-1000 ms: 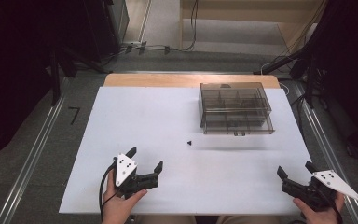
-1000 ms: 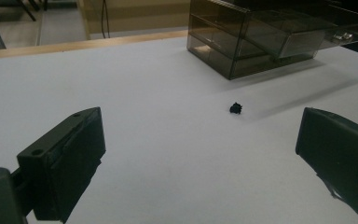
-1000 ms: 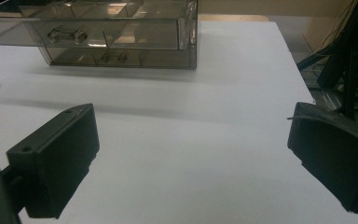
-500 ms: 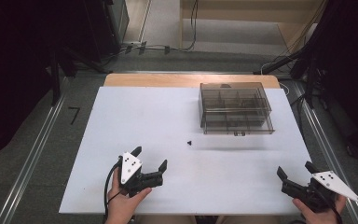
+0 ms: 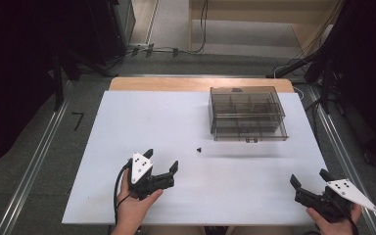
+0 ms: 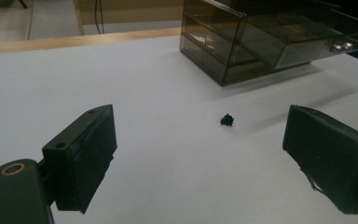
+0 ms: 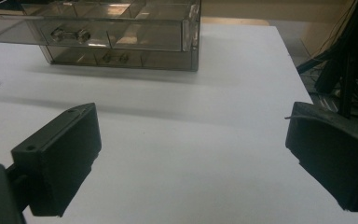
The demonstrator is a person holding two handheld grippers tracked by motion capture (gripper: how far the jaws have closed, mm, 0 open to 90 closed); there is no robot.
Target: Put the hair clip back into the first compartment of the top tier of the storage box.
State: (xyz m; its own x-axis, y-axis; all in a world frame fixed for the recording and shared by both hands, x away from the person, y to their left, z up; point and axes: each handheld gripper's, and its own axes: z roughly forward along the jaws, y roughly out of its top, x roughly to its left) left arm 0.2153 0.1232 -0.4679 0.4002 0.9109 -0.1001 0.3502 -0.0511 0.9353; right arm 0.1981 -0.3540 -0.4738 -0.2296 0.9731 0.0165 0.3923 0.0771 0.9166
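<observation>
A small black part (image 5: pixel 199 149) lies on the white table (image 5: pixel 142 122), just in front of a smoky clear drawer box (image 5: pixel 247 112). My left gripper (image 5: pixel 162 159) rests near the front edge, left of the part and pointing toward it. Its jaws stand open with nothing between them and have just been closing a little. In the left gripper view the part (image 6: pixel 227 120) sits ahead of the open left gripper (image 6: pixel 198 140), with the box (image 6: pixel 270 37) beyond. My right gripper (image 5: pixel 308 176) is open at the front right corner; in its own view the right gripper (image 7: pixel 191 135) holds nothing.
The box (image 7: pixel 121 32) has its top drawer pulled out slightly, and its handle faces me. A wooden strip (image 5: pixel 200 83) borders the table's far edge. Cables and dark stands crowd the floor behind and at the right.
My left hand has drifted a little to the right and forward, toward the black part. The right gripper has stayed where it was.
</observation>
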